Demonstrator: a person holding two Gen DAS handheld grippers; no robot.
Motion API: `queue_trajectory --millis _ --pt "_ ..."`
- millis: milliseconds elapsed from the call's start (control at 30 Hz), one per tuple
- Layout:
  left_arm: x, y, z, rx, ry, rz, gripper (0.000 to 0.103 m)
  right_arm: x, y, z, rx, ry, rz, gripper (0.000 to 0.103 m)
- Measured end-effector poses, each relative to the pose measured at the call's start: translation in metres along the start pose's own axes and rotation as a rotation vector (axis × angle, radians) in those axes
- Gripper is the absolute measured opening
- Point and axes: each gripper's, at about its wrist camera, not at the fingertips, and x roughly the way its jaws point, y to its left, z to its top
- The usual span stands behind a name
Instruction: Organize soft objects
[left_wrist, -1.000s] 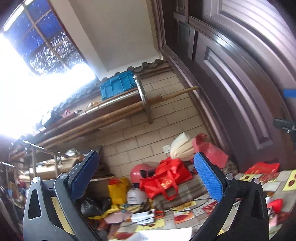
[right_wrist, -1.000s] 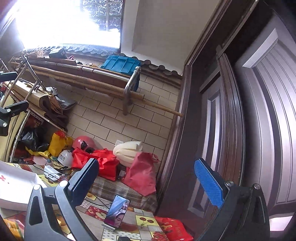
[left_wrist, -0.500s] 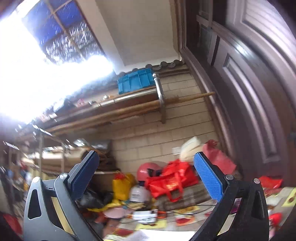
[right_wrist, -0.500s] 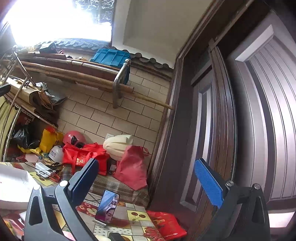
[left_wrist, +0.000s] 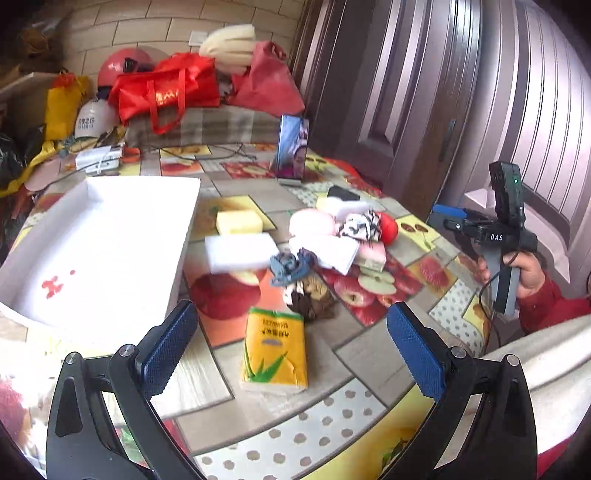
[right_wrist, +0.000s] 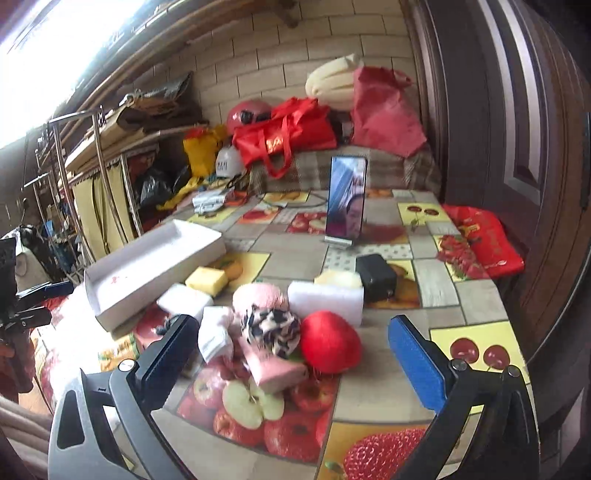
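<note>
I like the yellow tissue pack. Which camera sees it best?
The left wrist view: the yellow tissue pack lies whole and close between the open fingers. The right wrist view shows at most a yellow sliver behind its left finger.

Left claw (left_wrist: 291, 345), right claw (right_wrist: 291, 349): agape, empty

Blown-out daylight upper left, fisheye-warped edges
</note>
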Motion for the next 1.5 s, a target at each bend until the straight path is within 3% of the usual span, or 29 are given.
queue_trajectory --millis 133,233,333,433,567,733,867,1067,1233,1500 --pt "0.018 -0.012 0.000 0.018 0.030 0.034 0.103 0.012 -0.010 -0.014 0.030 0.064 -0.098 0.103" --pt "0.019 -0.011 0.015 0.013 -0.035 0.037 0.103 0.027 -0.046 -0.016 0.172 0.114 -0.240 0.103" --pt "0.025 -0.010 0.046 -0.008 -0.130 0.063 0.103 0.053 -0.078 -0.021 0.318 0.245 -0.424 0.103" --pt "0.047 -0.011 0.070 -0.050 -0.174 -0.008 0.103 0.071 -0.090 -0.025 0.383 0.268 -0.464 0.103" --pt "0.074 -0.014 0.087 -0.070 -0.223 -0.069 0.103 0.093 -0.080 -0.023 0.343 0.303 -0.546 0.103" --pt "0.078 0.005 0.084 -0.125 -0.264 -0.079 0.103 0.093 -0.081 -0.024 0.352 0.299 -0.511 0.103" --pt "0.062 0.022 0.076 -0.165 -0.355 -0.061 0.103 0.094 -0.079 -0.023 0.349 0.302 -0.516 0.103" --pt "0.058 0.031 0.071 -0.226 -0.397 -0.059 0.103 0.095 -0.079 -0.023 0.349 0.303 -0.516 0.103" --pt "0.061 0.037 0.067 -0.264 -0.403 -0.055 0.103 0.095 -0.079 -0.023 0.349 0.303 -0.517 0.103" --pt "0.073 0.069 0.057 -0.444 -0.364 -0.064 0.103 0.094 -0.079 -0.023 0.348 0.303 -0.517 0.103"
